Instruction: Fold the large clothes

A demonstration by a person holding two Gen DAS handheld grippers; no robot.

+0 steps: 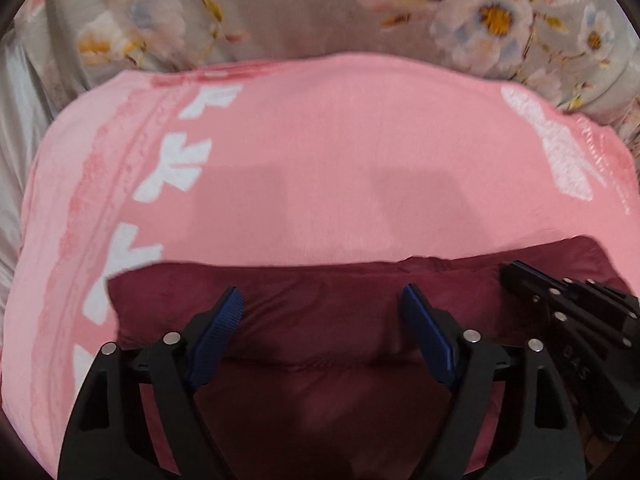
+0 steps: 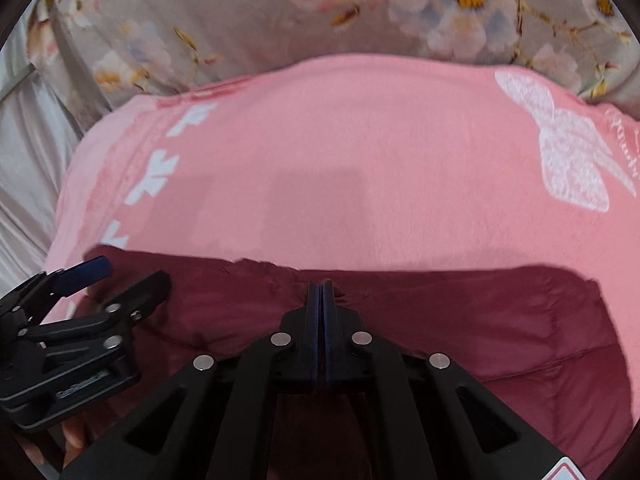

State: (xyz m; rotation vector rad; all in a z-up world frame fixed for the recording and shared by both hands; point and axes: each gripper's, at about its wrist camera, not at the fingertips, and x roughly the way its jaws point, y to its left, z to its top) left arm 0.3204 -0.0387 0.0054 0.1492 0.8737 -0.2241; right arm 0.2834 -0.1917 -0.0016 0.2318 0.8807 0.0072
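Note:
A dark maroon quilted garment lies on a pink blanket; its far edge runs straight across both views. It also shows in the right wrist view. My left gripper is open and empty just above the garment's far part. It shows from the side in the right wrist view. My right gripper has its jaws pressed together at the garment's far edge; whether cloth is pinched between them is hidden. Its black frame shows at the right of the left wrist view.
The pink blanket has white bow prints along its left side and a white butterfly at the right. Beyond it lies a grey floral bedsheet. Pale plain fabric lies at the left edge.

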